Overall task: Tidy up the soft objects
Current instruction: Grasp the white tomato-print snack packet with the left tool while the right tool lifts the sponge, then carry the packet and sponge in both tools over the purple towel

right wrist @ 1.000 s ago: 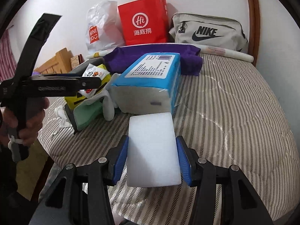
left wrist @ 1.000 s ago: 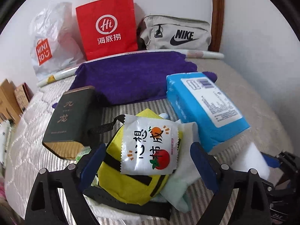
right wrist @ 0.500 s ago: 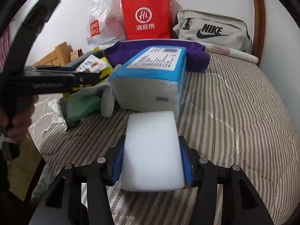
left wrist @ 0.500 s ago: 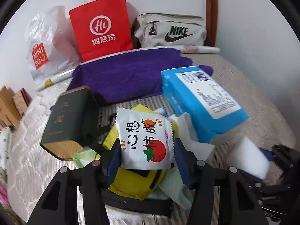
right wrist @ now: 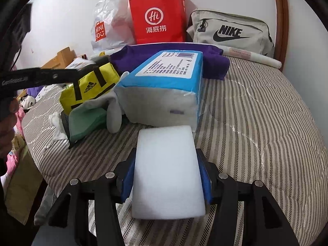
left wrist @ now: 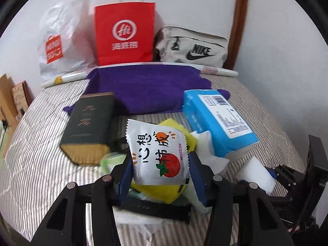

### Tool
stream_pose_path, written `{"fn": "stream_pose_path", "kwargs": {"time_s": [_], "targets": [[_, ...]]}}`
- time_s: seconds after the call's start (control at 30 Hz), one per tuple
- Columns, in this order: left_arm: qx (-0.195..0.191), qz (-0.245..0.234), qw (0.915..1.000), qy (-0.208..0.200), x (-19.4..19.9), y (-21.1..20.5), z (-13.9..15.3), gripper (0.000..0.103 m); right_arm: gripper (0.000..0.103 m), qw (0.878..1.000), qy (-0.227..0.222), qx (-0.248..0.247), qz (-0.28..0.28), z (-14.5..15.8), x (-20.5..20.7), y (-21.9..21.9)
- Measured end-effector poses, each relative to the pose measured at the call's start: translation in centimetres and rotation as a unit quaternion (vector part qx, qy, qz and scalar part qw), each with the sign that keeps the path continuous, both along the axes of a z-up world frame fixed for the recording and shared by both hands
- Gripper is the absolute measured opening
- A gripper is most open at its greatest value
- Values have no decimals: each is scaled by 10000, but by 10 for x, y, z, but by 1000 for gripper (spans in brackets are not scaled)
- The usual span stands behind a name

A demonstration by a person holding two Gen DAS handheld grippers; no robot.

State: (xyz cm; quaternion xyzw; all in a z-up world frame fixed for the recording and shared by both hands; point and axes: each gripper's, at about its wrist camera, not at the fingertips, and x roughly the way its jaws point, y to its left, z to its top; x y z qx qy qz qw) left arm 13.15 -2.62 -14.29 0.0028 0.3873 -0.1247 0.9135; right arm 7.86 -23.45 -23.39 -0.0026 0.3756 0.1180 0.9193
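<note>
My left gripper (left wrist: 161,170) is shut on a white snack packet (left wrist: 157,149) with a tomato print, held just above a yellow sports bag (left wrist: 157,190). The bag lies on a heap of green and white cloths beside a blue tissue pack (left wrist: 217,121). My right gripper (right wrist: 167,182) is shut on a white foam block (right wrist: 167,176), low over the striped bedcover (right wrist: 256,123) in front of the tissue pack (right wrist: 164,82). In the right wrist view the left gripper (right wrist: 86,66) reaches in from the left over the yellow bag (right wrist: 90,86).
A dark green book (left wrist: 90,123) lies left of the heap, with a purple towel (left wrist: 143,86) behind it. Against the wall stand a white plastic bag (left wrist: 59,41), a red paper bag (left wrist: 125,37) and a grey Nike pouch (left wrist: 194,47). The bed edge runs along the left.
The left jaws went from wide open to shut on the snack packet, and the packet has come up a little off the yellow bag. The right gripper keeps its hold on the foam block.
</note>
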Motion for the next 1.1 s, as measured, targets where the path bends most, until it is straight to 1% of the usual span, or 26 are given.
{"fn": "stream_pose_path", "kwargs": {"time_s": [0.1, 0.2, 0.3, 0.4, 0.5, 0.6, 0.7, 0.77, 0.87, 0.97, 1.1], "targets": [[-79, 224, 9997, 39, -4, 20, -2, 49, 52, 10000, -36, 20, 29, 0, 3, 4], [-105, 406, 9991, 94, -8, 39, -7, 49, 52, 9999, -34, -109, 55, 0, 3, 11], [-92, 639, 9977, 219, -11, 60, -16, 50, 52, 9997, -30, -232, 46, 0, 3, 15], [-80, 824, 9960, 336, -12, 76, -28, 50, 52, 9997, -7, -244, 31, 2, 3, 15], [-105, 918, 9948, 417, -16, 90, -38, 50, 52, 9996, 8, -282, 4, 5, 2, 14], [-234, 925, 9943, 479, -15, 98, -44, 50, 52, 9994, -2, -346, -8, 11, 0, 13], [-271, 957, 9936, 544, -14, 104, -51, 50, 52, 9995, -11, -323, 7, 22, -4, 11], [-367, 947, 9931, 592, -12, 109, -54, 49, 52, 9994, -80, -342, -8, 33, -7, 10], [-571, 895, 9923, 634, -11, 117, -51, 49, 52, 9994, -152, -305, -52, 51, -8, 8], [-566, 882, 9930, 542, -12, 123, -40, 49, 52, 9995, -255, -171, -56, 71, -5, 8], [-581, 859, 9936, 456, -8, 129, -18, 50, 52, 9990, -423, -163, -48, 92, 6, 10]]}}
